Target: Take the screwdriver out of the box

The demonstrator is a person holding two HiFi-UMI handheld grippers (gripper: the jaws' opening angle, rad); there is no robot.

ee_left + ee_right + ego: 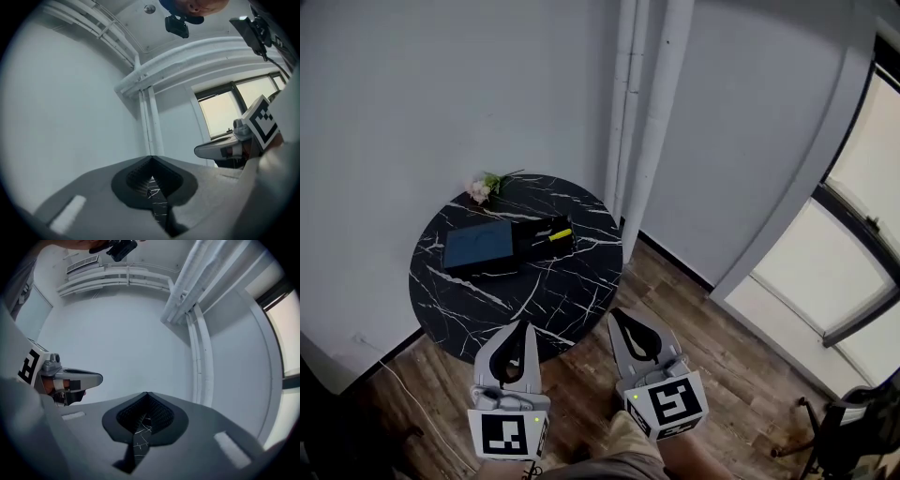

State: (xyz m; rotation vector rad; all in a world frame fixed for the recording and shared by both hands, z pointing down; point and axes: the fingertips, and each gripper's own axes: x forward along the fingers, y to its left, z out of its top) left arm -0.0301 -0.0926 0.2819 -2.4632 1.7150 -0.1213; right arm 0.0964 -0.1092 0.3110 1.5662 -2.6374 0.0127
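Observation:
On a round black marble table lies an open black box with its lid folded flat to the left. A yellow-handled screwdriver rests in the box's right half. My left gripper and right gripper hover side by side at the table's near edge, well short of the box. Both are shut, tips meeting, with nothing held. In each gripper view only a sliver of marble shows through the closed jaws, and the box is hidden.
A small bunch of flowers lies at the table's far edge. White pipes run up the wall corner behind the table. Wooden floor surrounds the table, and a window is to the right.

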